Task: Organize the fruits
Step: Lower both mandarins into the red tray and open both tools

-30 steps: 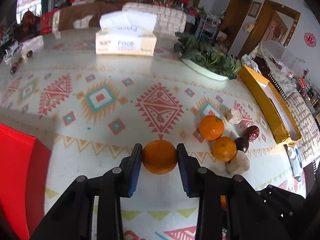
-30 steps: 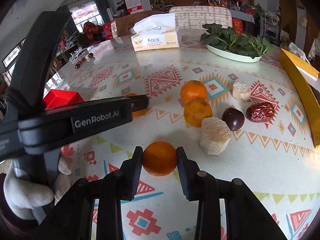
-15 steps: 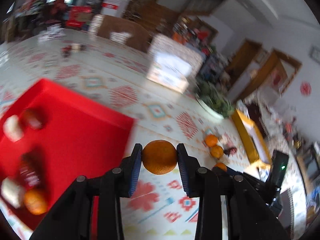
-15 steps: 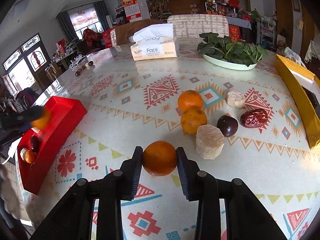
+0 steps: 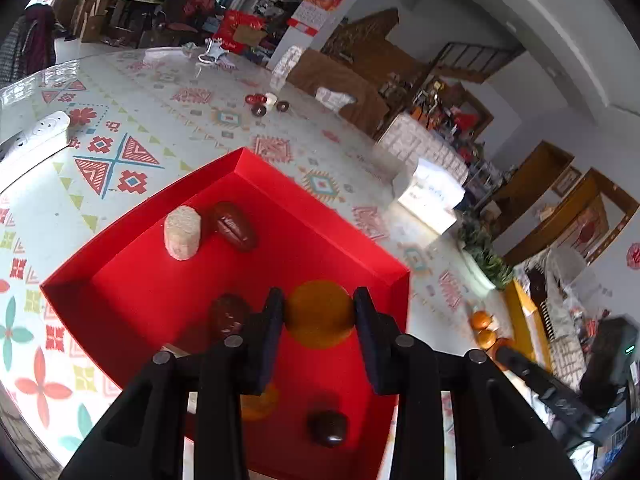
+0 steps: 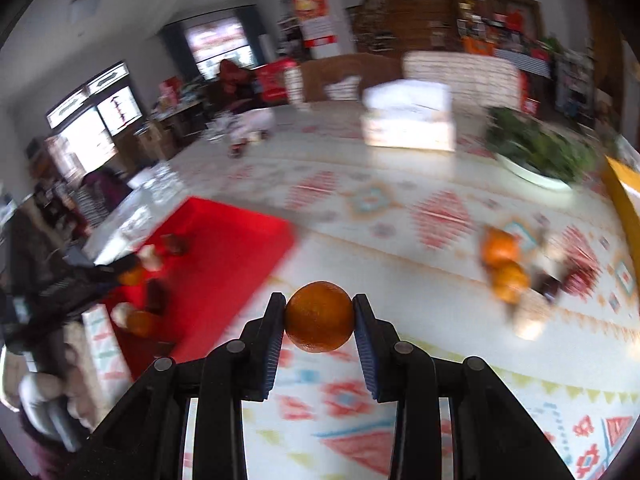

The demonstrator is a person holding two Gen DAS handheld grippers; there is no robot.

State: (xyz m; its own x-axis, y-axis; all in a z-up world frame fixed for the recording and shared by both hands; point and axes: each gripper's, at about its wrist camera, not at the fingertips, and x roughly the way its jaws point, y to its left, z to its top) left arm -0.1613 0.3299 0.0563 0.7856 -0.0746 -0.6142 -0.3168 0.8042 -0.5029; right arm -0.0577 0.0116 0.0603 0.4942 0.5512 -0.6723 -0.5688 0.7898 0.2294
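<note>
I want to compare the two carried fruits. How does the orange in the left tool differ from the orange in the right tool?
The left tool holds its orange above the red tray; the right tool holds its orange above the patterned tablecloth, beside that tray. The left orange looks dull and shaded; the right one is brighter and glossy. Both are round, similar in size and clamped between blue pads.

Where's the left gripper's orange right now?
Left wrist view: orange clamped in the left gripper, over the red tray, near its right wall.
</note>
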